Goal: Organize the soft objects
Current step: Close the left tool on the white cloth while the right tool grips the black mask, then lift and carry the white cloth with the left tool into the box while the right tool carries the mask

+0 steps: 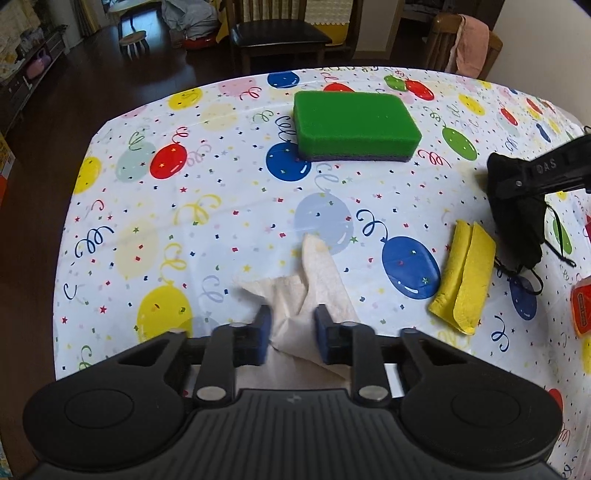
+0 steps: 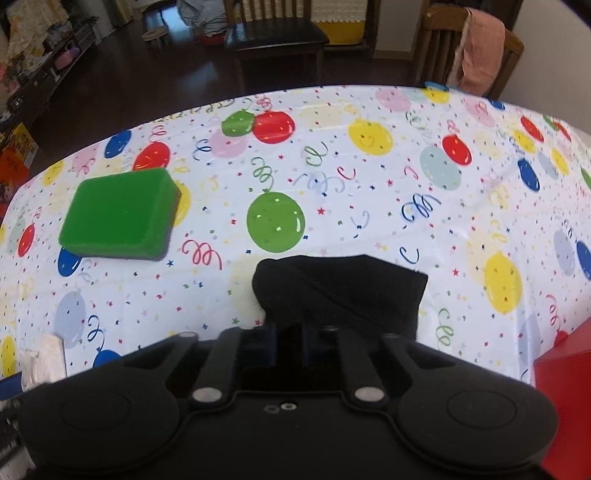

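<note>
A cream cloth [image 1: 317, 284] lies crumpled on the balloon-print table, between the blue pads of my left gripper [image 1: 292, 332], whose jaws stand apart around it without closing. The cloth also shows at the left edge of the right wrist view [image 2: 40, 360]. My right gripper [image 2: 290, 341] is shut on a black fabric piece [image 2: 343, 291] and holds it above the table; it shows at the right of the left wrist view [image 1: 517, 218], with thin cords hanging down. A folded yellow cloth [image 1: 465, 273] lies to the right of the cream cloth. A green sponge [image 1: 354, 123] sits farther back [image 2: 118, 214].
The tablecloth [image 1: 221, 221] covers the table to its far edge. An orange object [image 1: 581, 308] sits at the right edge. A red box [image 2: 565, 391] stands at the right. Wooden chairs [image 1: 280, 33] stand behind the table, one with a pink towel [image 2: 480, 51] on it.
</note>
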Tool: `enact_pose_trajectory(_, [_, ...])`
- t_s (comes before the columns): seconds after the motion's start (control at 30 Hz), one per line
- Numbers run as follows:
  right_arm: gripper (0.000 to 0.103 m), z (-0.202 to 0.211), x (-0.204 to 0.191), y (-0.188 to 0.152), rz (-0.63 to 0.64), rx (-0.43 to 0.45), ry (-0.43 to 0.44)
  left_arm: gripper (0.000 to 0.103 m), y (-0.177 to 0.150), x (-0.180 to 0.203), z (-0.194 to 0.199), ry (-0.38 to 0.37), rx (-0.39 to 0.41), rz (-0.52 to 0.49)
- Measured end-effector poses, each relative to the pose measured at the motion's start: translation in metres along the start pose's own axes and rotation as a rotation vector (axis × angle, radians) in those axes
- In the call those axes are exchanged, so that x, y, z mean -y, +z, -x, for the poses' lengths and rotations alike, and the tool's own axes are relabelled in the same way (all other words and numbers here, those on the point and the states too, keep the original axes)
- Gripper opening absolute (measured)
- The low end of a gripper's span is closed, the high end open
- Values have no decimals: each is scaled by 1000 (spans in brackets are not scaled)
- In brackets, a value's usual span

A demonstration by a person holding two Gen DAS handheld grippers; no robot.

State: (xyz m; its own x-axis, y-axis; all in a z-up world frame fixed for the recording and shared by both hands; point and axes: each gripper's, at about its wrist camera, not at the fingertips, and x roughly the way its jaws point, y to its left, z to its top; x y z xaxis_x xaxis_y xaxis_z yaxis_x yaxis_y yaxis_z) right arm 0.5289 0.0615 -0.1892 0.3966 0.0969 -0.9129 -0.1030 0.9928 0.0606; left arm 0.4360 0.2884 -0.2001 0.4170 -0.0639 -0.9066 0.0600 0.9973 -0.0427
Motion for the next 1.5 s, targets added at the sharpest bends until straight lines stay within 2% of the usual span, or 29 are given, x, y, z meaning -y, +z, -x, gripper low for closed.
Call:
enact_pose_trajectory(0.1, [7,9,2,-1,0,19,4,10,1,-2,3,4,6,11])
enact_pose_trajectory(0.4, [6,51,6,-3,-5,113,36,8,5,-2,19,10,41,22])
enact_pose_trajectory(0.77, [6,111,3,-9,34,180,148,8,11,-8,57,12,94,53])
enact_pose_trajectory(1.17, [6,203,23,-23,86,281,272,8,14,-5,125,3,166,94])
enact_pose_trajectory(1.5, [6,274,67,-44,103,369,336,8,19,34,188,-12,220,75])
